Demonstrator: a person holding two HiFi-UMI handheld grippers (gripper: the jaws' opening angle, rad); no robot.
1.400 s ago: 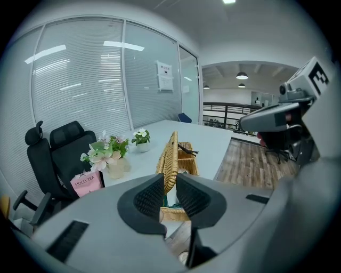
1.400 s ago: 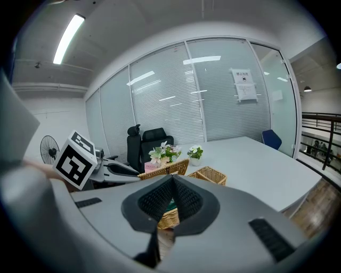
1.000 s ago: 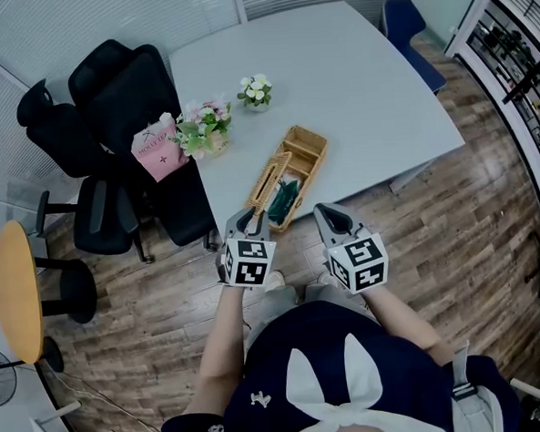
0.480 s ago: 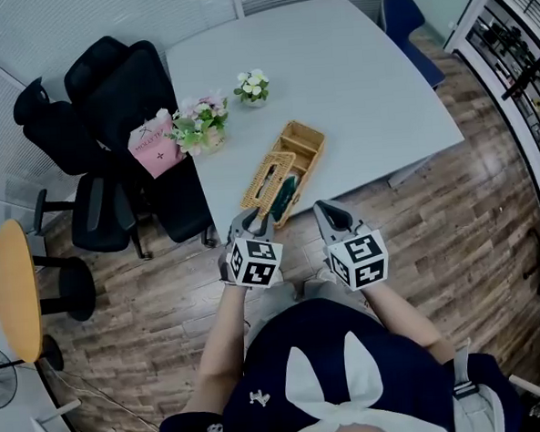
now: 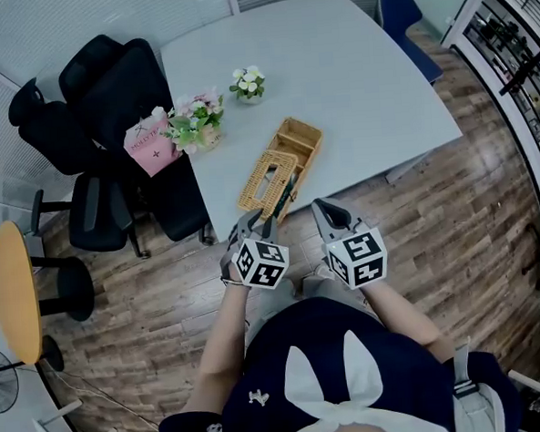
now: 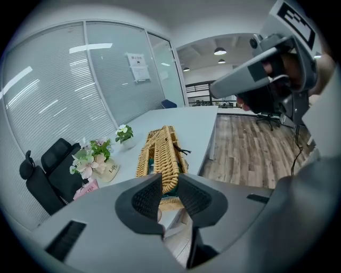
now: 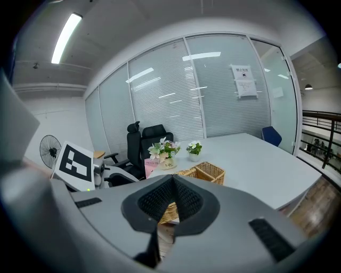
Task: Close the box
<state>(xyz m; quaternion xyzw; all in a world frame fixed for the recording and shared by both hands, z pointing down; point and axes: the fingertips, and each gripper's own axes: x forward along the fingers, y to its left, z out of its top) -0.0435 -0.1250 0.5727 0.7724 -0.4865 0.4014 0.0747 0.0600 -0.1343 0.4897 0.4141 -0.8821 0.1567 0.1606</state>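
Observation:
A long wicker box [image 5: 295, 152] stands on the grey table [image 5: 353, 78], near its front corner. Its wicker lid [image 5: 264, 178] leans low over the left side of the box, with something dark green inside. My left gripper [image 5: 255, 224] is at the box's near end. In the left gripper view its jaws [image 6: 169, 179] have just been opening, and the lid [image 6: 169, 157] shows in the narrow gap without the pads pressing on it. My right gripper [image 5: 323, 213] hovers just right of the box's near end. Its pads [image 7: 171, 180] meet on nothing, with the box [image 7: 208, 173] ahead.
A flower arrangement [image 5: 193, 124], a pink paper bag [image 5: 147, 145] and a small flower pot [image 5: 246, 82] sit on the table's left part. Black office chairs [image 5: 107, 93] crowd the left side. A blue chair [image 5: 400, 11] and a round orange table [image 5: 14, 290] stand further off.
The lid has gone from standing upright to leaning down over the box. My left gripper has sunk a little and rolled. The right gripper has stayed put.

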